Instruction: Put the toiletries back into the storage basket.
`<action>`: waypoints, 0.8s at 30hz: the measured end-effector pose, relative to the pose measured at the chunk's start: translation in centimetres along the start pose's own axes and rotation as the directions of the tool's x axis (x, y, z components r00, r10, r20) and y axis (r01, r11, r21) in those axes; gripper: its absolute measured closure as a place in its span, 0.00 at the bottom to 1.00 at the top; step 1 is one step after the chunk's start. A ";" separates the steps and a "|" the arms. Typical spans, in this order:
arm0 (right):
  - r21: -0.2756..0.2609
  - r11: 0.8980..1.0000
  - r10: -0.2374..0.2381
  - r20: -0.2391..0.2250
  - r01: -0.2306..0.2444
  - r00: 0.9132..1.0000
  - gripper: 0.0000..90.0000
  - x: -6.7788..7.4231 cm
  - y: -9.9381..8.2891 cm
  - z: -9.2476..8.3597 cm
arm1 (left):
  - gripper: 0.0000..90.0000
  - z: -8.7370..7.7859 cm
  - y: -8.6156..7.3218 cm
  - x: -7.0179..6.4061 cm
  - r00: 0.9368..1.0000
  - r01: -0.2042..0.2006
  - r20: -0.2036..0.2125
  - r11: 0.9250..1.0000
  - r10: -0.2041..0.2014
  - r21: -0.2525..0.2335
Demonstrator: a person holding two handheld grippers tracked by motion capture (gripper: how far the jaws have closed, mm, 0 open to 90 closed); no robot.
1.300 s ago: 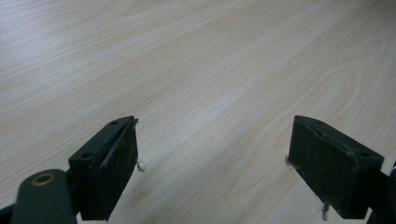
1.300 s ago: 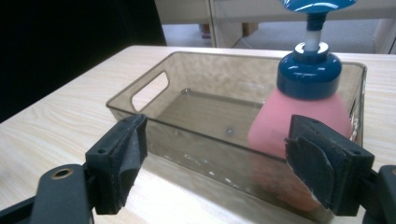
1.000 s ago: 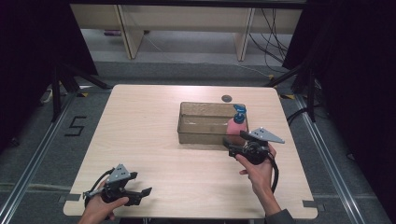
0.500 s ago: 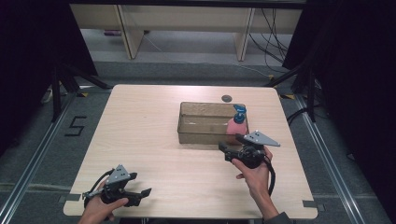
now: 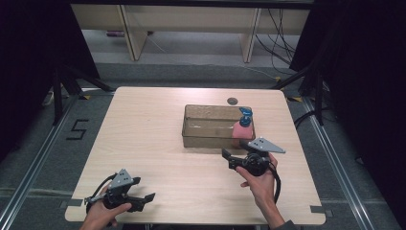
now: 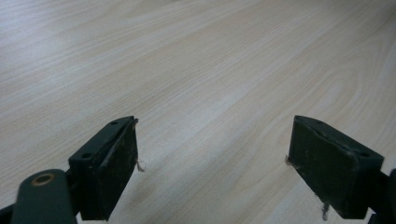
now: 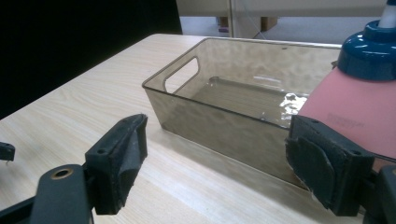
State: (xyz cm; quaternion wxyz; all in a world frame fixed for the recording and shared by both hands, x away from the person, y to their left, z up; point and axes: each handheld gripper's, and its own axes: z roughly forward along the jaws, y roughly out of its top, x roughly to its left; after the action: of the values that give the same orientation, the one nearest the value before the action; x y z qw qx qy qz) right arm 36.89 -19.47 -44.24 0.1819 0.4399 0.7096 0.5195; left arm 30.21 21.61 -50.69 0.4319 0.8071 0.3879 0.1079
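Two grippers are in your hands, and both have their jaws spread with nothing between them. Your left gripper [image 5: 125, 194] sits low at the near left corner of the table [image 5: 153, 139], well apart from everything else — in the left gripper view its two black pads [image 6: 119, 163] frame only bare wood grain. Your right gripper [image 5: 233, 158] is held just in front of the clear brownish bin [image 5: 210, 127], near that bin's right end, with your right hand [image 5: 261, 184] behind it and the grey three-cornered plate on top. In the right gripper view the bin [image 7: 219, 107] lies straight ahead between the jaws, its cut-out handle showing on the end wall to the left. A pink bottle [image 5: 241, 128] with a blue cap [image 5: 245, 116] stands upright at the bin's right end (from above it appears to be inside the bin against the right wall, though the views don't settle it). In the right gripper view the bottle [image 7: 350, 107] rises just behind your right-hand pad [image 7: 322, 165] — close, but whether they touch is not clear. A small dark round spot [image 5: 232, 101] sits on the table beyond the bin.
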 end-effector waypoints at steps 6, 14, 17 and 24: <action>-0.005 1.000 -0.016 -0.018 0.016 1.000 0.24 0.1 -0.2 0.1 | 0.17 0.0 0.0 0.0 1.000 0.000 0.000 1.000 0.000 0.000; -0.001 0.999 -0.038 -0.023 0.038 0.999 0.24 0.5 -0.5 0.1 | 0.17 0.0 0.0 0.0 1.000 0.000 -0.001 1.000 0.000 0.001; 0.009 0.999 -0.038 -0.032 0.038 0.999 0.24 0.7 -0.6 0.0 | 0.17 0.0 0.0 0.0 1.000 0.000 -0.001 1.000 0.000 0.000; 0.018 1.000 -0.020 -0.054 0.021 0.998 0.24 1.2 -1.0 -0.1 | 0.17 0.1 0.0 0.0 1.000 0.003 -0.001 1.000 -0.003 -0.002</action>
State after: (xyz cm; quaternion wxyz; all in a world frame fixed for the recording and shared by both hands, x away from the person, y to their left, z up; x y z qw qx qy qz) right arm 35.74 -18.64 -44.81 0.1638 0.4200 0.7237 0.5225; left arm 30.20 21.56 -50.74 0.4328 0.8059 0.3893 0.1080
